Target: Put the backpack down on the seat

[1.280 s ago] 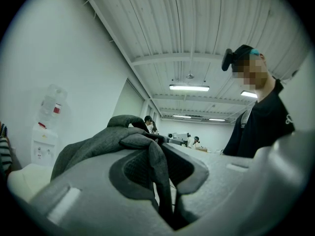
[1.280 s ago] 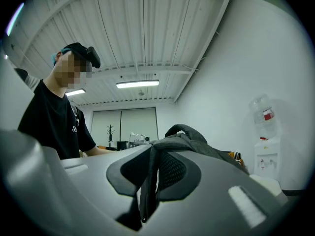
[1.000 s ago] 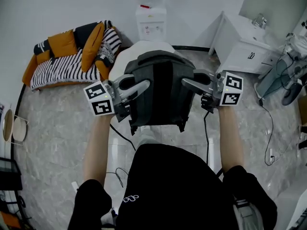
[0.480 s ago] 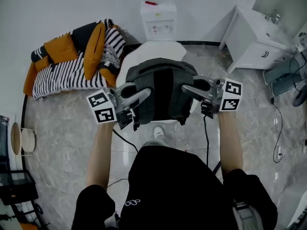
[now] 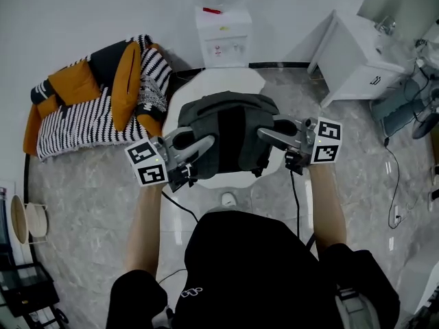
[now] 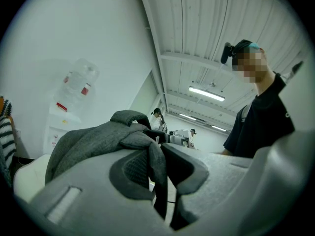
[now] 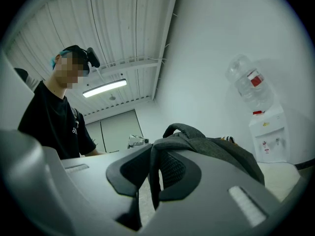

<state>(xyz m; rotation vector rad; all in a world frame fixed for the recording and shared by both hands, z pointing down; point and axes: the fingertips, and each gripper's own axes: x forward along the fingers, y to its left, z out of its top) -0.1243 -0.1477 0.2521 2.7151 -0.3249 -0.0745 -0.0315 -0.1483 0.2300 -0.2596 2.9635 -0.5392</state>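
A dark grey backpack (image 5: 230,132) hangs between my two grippers over a white rounded seat (image 5: 219,84); whether it touches the seat I cannot tell. My left gripper (image 5: 203,144) holds its left side and my right gripper (image 5: 266,134) its right side. In the left gripper view the jaws (image 6: 156,173) are shut on a fold of the backpack's (image 6: 93,141) grey strap. In the right gripper view the jaws (image 7: 151,178) pinch a strap of the backpack (image 7: 216,149) the same way. A strip of the seat shows pale below the bag (image 6: 27,178) (image 7: 283,173).
A sofa (image 5: 89,112) with orange cushions and a striped blanket stands left of the seat. A water dispenser (image 5: 221,29) is behind it against the wall. A white cabinet (image 5: 353,53) stands at the right, with cables (image 5: 394,177) on the marble floor.
Both grippers have carried the backpack forward and slightly down, from in front of the seat to over it. Both grips are unchanged.
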